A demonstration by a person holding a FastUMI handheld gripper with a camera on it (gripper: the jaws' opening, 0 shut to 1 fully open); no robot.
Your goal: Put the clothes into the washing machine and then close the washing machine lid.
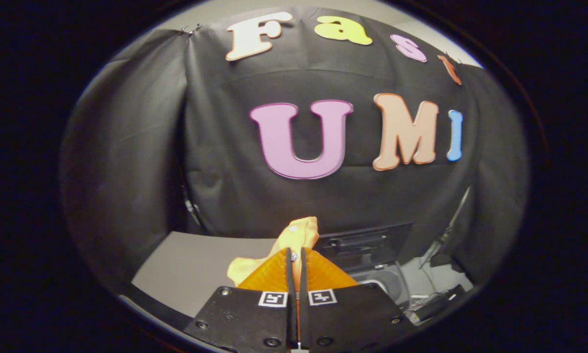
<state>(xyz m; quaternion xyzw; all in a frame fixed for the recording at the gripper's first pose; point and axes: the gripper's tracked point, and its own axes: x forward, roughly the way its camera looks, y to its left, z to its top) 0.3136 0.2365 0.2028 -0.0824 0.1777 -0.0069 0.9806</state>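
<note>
Yellow cloth (297, 240) clamped between the closed fingers of the gripper (294, 257); washing machine (367, 255) sits lower, toward 2 o'clock.

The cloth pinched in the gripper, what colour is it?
Yellow. The cloth shows best in the gripper view, clamped between the gripper fingers.

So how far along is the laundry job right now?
Done: the yellow garment is picked up, pinched in the shut gripper above the grey table. In hand: carrying it toward the washing machine, beyond the fingers with its lid up. Left: drop it in, close the lid.
</note>
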